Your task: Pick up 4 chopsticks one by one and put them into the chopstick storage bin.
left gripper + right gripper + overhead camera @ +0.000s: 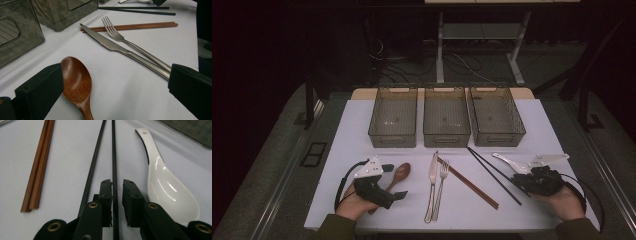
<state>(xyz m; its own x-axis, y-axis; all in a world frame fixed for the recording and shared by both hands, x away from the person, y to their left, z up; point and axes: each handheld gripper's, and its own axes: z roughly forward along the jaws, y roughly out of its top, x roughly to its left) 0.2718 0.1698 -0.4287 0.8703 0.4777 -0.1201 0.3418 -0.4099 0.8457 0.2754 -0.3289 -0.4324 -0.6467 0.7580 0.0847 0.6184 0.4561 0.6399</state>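
Right gripper (117, 202), fingers narrow around one black chopstick (114, 157), should gather its mate (93, 162) before closing; left gripper (112, 90) rests wide.

A lab: dark room, floor cables (462, 62), white-covered test table (552, 125).

Wood, metal, glazed white, matt black.
Glossy wooden spoon (76, 82); brushed steel knife (117, 47) and fork (120, 37); shiny white soup spoon (165, 185); matt black chopsticks (114, 157).
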